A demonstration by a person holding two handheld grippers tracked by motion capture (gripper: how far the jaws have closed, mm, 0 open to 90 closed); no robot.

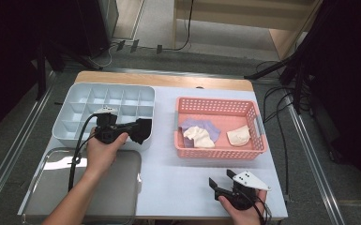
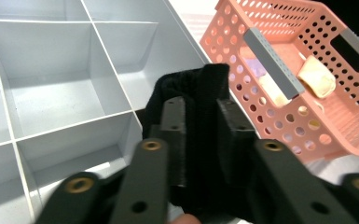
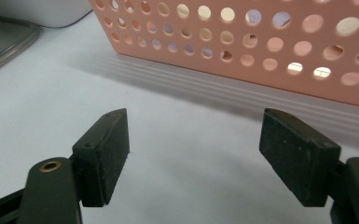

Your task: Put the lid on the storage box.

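A black piece of cloth (image 1: 143, 129) hangs over the front right corner of the pale grey divided tray (image 1: 75, 108), with my left gripper (image 1: 138, 130) shut on it. In the left gripper view the cloth (image 2: 200, 79) sits pinched between the pads of that gripper (image 2: 204, 126), above an empty compartment (image 2: 51, 93). The pink perforated basket (image 1: 215, 105) to the right holds a lavender cloth (image 1: 200, 124) and two cream ones (image 1: 199, 137) (image 1: 238, 135). My right gripper (image 1: 219, 177) rests near the table's front edge, open and with nothing between its jaws (image 3: 193, 154), facing the basket wall (image 3: 261, 56).
A shiny flat tray (image 1: 117, 187) lies at the near left under the left forearm. White tabletop (image 1: 169, 178) lies between the tray and the right gripper. Cables and dark stands lie beyond the table's right and far edges.
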